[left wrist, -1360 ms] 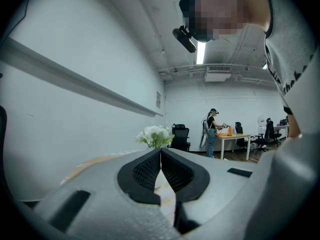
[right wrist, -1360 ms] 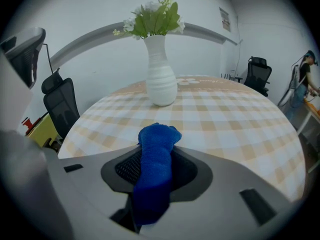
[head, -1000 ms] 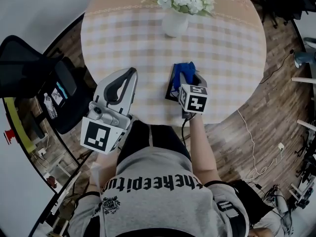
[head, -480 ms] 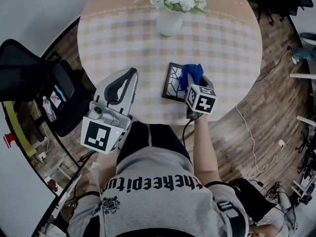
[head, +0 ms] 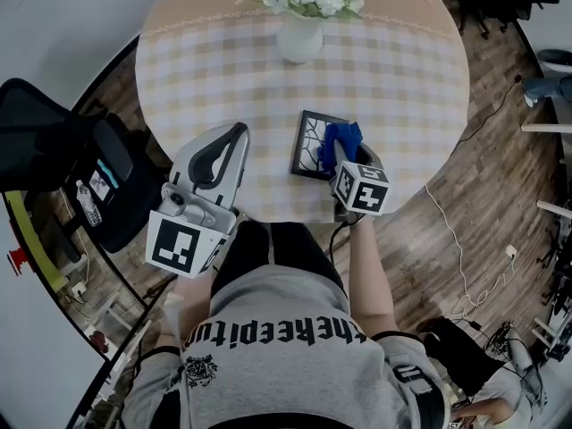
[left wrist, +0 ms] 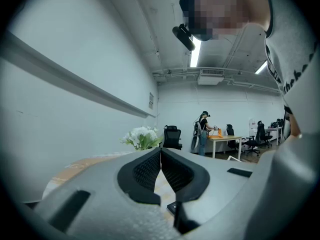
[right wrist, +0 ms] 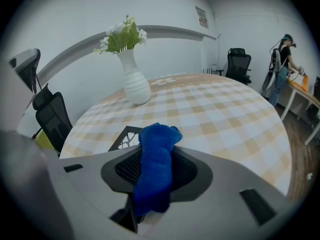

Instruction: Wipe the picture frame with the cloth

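A black picture frame with a white branching pattern lies flat near the front edge of the round checked table. My right gripper is shut on a blue cloth, which rests over the frame's right side. In the right gripper view the blue cloth bulges out between the jaws, and a corner of the frame shows just beyond them. My left gripper hovers over the table's near left part with its jaws closed together and nothing between them; the left gripper points across the table.
A white vase of white flowers stands at the table's far side, seen also as the vase in the right gripper view. A black chair and bag sit left of the table. A cable runs over the wooden floor at right.
The right gripper with the blue cloth has shifted rightward across the frame, so more of the frame's patterned face shows. The left gripper has stayed in place.
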### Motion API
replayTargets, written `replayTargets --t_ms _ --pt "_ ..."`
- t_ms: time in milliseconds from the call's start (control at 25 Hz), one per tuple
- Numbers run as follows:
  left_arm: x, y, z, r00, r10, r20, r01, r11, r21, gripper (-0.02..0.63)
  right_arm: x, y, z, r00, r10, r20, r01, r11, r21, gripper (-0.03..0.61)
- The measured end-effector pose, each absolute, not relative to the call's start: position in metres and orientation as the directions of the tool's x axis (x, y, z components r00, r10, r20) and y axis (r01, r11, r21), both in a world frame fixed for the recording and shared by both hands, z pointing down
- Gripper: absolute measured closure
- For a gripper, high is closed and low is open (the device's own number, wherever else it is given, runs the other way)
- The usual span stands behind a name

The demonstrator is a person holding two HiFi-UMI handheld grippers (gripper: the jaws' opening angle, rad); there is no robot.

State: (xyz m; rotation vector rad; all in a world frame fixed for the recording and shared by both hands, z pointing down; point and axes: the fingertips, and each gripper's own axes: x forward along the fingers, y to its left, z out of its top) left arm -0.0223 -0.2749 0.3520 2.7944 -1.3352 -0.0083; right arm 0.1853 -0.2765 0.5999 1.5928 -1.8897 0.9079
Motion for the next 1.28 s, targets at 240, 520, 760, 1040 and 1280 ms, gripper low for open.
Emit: replayTargets --t_ms 240,520,760,1040,1280 --pt "-0.023 -0.274 0.352 0.634 -0.773 0.016 -0.773 -0.633 0.041 0.598 0.183 -0.266 0.601 -0.197 -0.648 0.735 -0.979 0.092 -0.181 0.437" --pt "-0.028 -0.273 0.352 0.630 -0.776 0.017 -0.776 -0.629 0.041 0.598 0.175 -0.272 0.603 -0.184 -0.651 0.736 -0.982 0.084 -0.171 0.437" --pt "-0.033 -0.272 0.350 0.620 -0.784 0.021 -0.784 -0.620 0.034 0.597 0.156 -0.275 0.604 -0.208 -0.642 0.738 -0.978 0.119 -0.172 0.437" --pt "-0.039 -0.270 0.347 0.612 -0.791 0.017 -0.791 -0.612 0.029 0.597 0.116 -0.278 0.605 -0.261 -0.617 0.742 -0.965 0.189 -0.183 0.437" --pt "-0.051 -0.267 0.345 0.606 -0.795 0.015 -0.795 -0.606 0.025 0.597 0.091 -0.281 0.606 -0.293 -0.606 0.740 -0.956 0.207 -0.209 0.437"
